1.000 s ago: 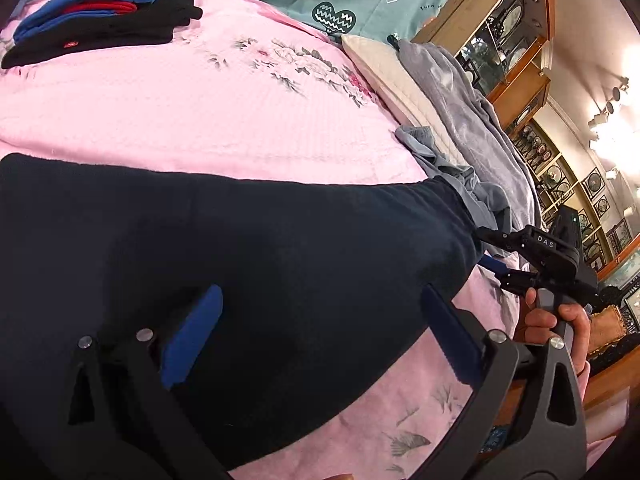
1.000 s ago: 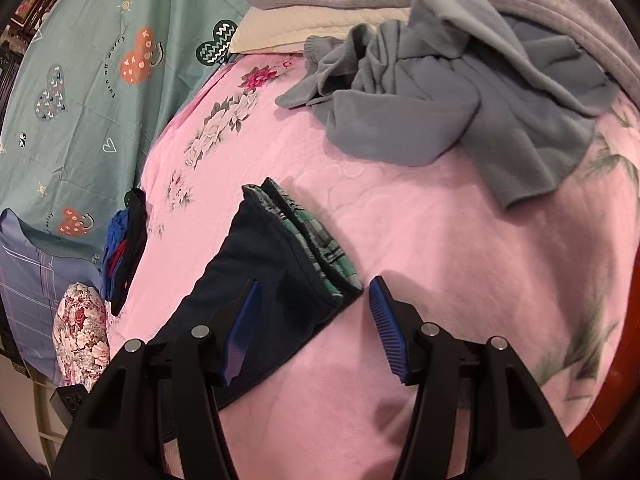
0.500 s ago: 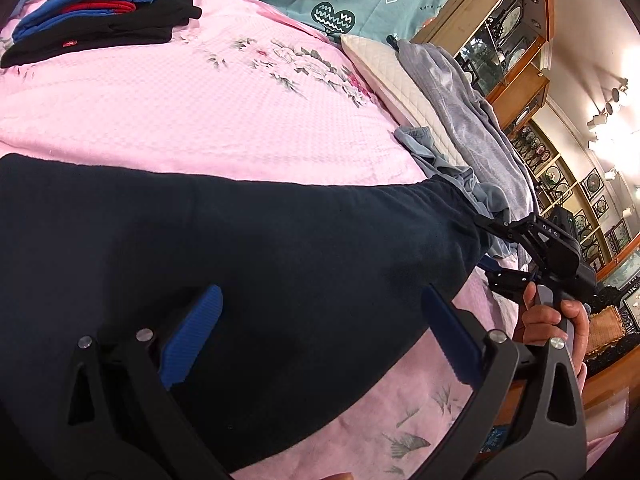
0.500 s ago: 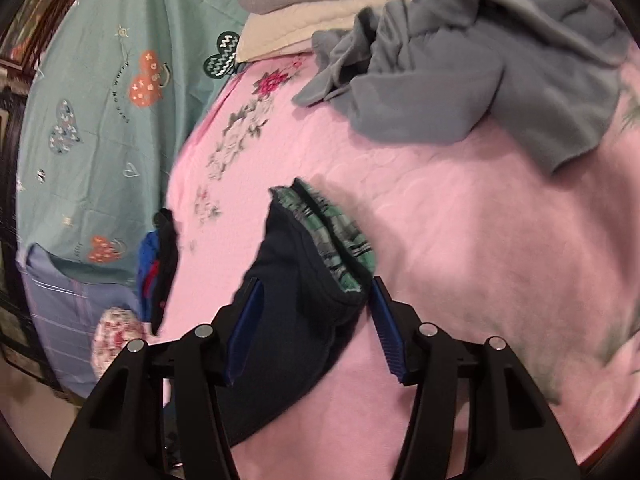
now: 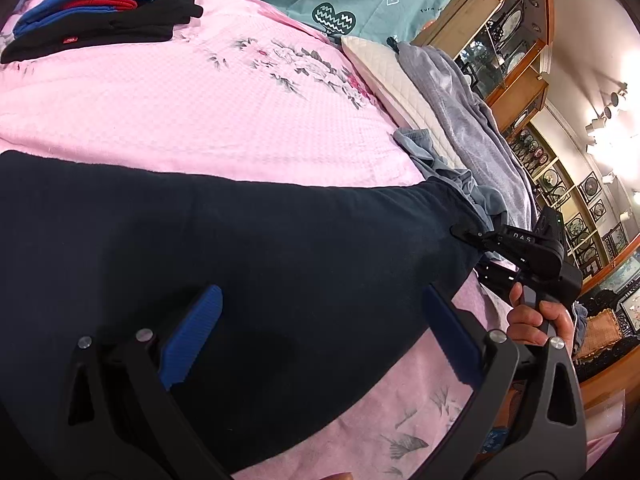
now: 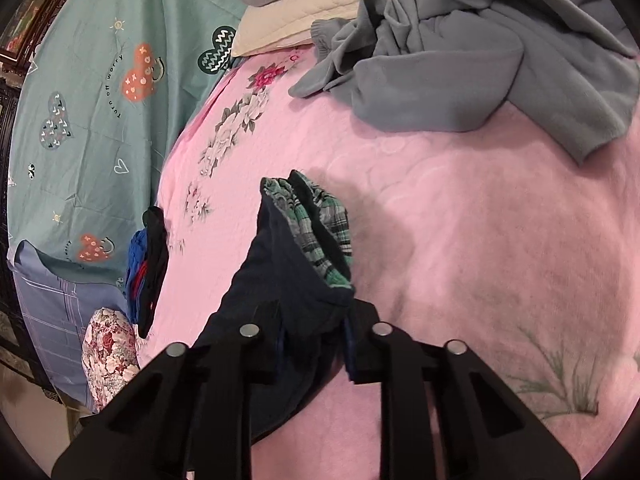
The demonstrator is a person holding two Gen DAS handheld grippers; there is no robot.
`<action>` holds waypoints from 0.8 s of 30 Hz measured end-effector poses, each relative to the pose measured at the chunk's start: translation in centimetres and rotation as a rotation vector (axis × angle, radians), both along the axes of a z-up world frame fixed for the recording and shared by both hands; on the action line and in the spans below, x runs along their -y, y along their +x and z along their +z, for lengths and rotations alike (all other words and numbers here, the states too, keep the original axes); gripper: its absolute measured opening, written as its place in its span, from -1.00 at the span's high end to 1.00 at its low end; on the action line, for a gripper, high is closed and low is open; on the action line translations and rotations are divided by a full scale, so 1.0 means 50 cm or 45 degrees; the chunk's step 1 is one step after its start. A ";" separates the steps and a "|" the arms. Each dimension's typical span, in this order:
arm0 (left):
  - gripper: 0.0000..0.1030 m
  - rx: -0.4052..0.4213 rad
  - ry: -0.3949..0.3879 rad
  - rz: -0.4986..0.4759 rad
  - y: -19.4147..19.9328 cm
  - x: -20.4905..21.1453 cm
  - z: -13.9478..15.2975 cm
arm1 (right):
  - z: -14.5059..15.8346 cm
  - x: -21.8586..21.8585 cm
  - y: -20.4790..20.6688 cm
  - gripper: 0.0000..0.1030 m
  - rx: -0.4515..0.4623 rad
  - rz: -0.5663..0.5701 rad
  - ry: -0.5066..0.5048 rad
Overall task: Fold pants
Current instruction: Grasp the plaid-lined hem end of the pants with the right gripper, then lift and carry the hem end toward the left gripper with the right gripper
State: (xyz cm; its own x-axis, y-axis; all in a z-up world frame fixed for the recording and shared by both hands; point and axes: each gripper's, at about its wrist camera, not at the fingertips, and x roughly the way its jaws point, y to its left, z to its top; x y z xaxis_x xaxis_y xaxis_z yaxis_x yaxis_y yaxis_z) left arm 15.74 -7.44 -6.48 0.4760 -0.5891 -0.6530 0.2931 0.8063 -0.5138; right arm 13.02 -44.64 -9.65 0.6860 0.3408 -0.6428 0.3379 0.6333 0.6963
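The navy pants [image 5: 248, 264] lie flat on the pink floral bedspread [image 5: 192, 120], long axis running across the left wrist view, the end with the plaid lining [image 6: 316, 228] toward the right. The left gripper [image 5: 320, 336] hovers over the dark cloth with its blue pads [image 5: 188, 336] spread wide, clasping nothing. The right gripper [image 6: 314, 344] has closed on that plaid-lined end, seemingly bunching it. Crumpled gray pants [image 6: 460, 64] lie beyond.
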 end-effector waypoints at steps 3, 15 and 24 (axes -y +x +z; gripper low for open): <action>-0.96 0.005 0.025 -0.004 0.000 0.006 0.001 | 0.019 -0.018 -0.002 0.68 0.032 0.029 -0.082; -0.96 0.260 0.062 0.254 -0.050 -0.138 0.076 | 0.196 -0.298 -0.017 0.69 0.461 0.473 -0.665; -0.96 0.142 -0.021 0.576 -0.079 -0.335 0.032 | 0.124 -0.561 -0.029 0.70 0.489 0.963 -0.981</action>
State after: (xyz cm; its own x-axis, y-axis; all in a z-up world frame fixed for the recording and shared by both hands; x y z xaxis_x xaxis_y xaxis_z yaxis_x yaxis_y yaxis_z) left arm 11.80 9.33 -4.90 0.7545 -0.3158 -0.5753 -0.0322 0.8578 -0.5130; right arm 11.57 -16.59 -3.45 0.6697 0.3560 -0.6518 -0.4620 0.8868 0.0098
